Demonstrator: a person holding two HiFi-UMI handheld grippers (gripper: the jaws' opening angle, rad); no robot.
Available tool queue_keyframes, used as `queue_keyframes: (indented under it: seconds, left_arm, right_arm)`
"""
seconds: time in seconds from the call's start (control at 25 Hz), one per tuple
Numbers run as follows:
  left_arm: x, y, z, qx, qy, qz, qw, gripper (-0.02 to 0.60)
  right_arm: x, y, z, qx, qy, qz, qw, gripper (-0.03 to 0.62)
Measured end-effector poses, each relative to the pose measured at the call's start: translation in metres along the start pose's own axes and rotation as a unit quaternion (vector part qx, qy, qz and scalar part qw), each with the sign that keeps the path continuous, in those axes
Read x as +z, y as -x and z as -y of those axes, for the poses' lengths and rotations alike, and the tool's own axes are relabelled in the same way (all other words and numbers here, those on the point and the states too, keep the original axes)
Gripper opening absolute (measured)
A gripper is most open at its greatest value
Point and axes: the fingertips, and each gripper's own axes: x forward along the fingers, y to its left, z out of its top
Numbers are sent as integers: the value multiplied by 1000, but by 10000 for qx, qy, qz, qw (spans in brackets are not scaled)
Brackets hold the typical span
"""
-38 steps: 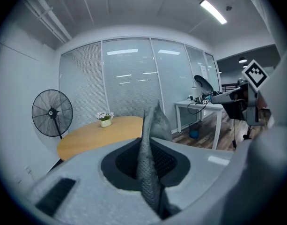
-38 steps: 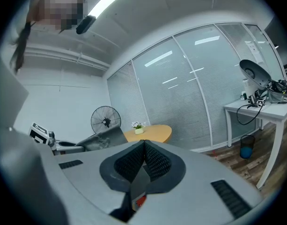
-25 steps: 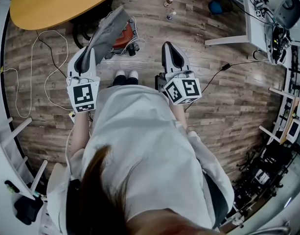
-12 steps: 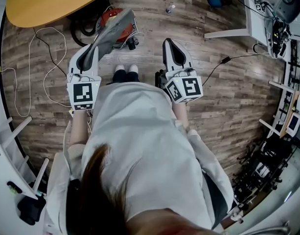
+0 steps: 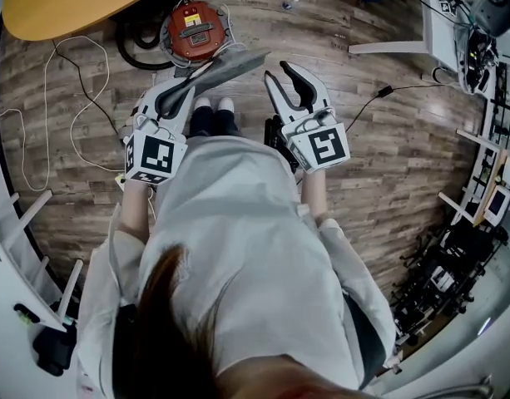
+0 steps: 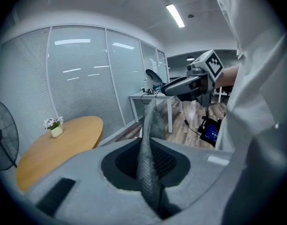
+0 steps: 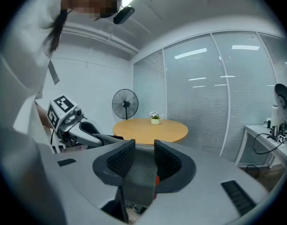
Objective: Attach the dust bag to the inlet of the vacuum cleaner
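A red round vacuum cleaner [image 5: 196, 30] stands on the wood floor ahead of my feet. My left gripper [image 5: 188, 90] is shut on one end of the flat grey dust bag [image 5: 230, 63], which slants to the right toward my right gripper [image 5: 279, 73]. In the left gripper view the bag [image 6: 150, 125] rises from between the pads, with the right gripper [image 6: 155, 81] just beyond its tip. The right gripper's [image 7: 144, 156] jaws are opening. The bag's free end [image 7: 138, 182] shows in the gap below them, and neither pad presses on it.
A round wooden table [image 5: 71, 2] stands at the back left, with a black hose [image 5: 138, 44] beside the vacuum. White cables [image 5: 80, 115] trail over the floor at left. A white desk [image 5: 438, 40] stands at the right. A standing fan [image 7: 125, 104] is behind the table.
The left gripper swung the bag from pointing up to slanting right, toward the right gripper, uncovering the vacuum. The right gripper's jaws went from shut to apart.
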Motion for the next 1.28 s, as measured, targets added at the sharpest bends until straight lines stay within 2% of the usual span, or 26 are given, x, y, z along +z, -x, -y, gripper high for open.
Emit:
queue_keyframes:
  seconds: [0.2, 0.44, 0.6, 0.84, 0.96, 1.08, 1.16, 1.28]
  left_arm:
    - [-11, -20, 24, -696, -260, -205, 9970, 38]
    - [-33, -42, 48, -1307, -502, -377, 9894, 39]
    - [-53, -58, 59, -1545, -547, -469, 9854, 38]
    - [-80, -83, 73, -1833, -696, -654, 9784, 38]
    - [-96, -96, 80, -1964, -765, -722, 9749, 38]
    - [-117, -111, 86, -2105, -776, -772, 9714, 38]
    - [-133, -124, 90, -2180, -753, -808, 9697, 38]
    - [-155, -144, 91, -2192, -700, -845, 9695, 38]
  right_arm:
    - [-32, -12, -24, 780, 679, -848, 9910, 147]
    - [-68, -26, -38, 1308, 1025, -1526, 9742, 155]
    - [-106, -34, -45, 1800, 1522, -2211, 9463, 183]
    - [-166, -45, -57, 2493, 2106, -2902, 8996, 183]
    - [-200, -49, -61, 2751, 2410, -3165, 8753, 157]
    - [-230, -57, -58, 2802, 2879, -3284, 8548, 70]
    - [-249, -63, -54, 2854, 3003, -3363, 8457, 52]
    - [-276, -74, -49, 2904, 3012, -3383, 8429, 37]
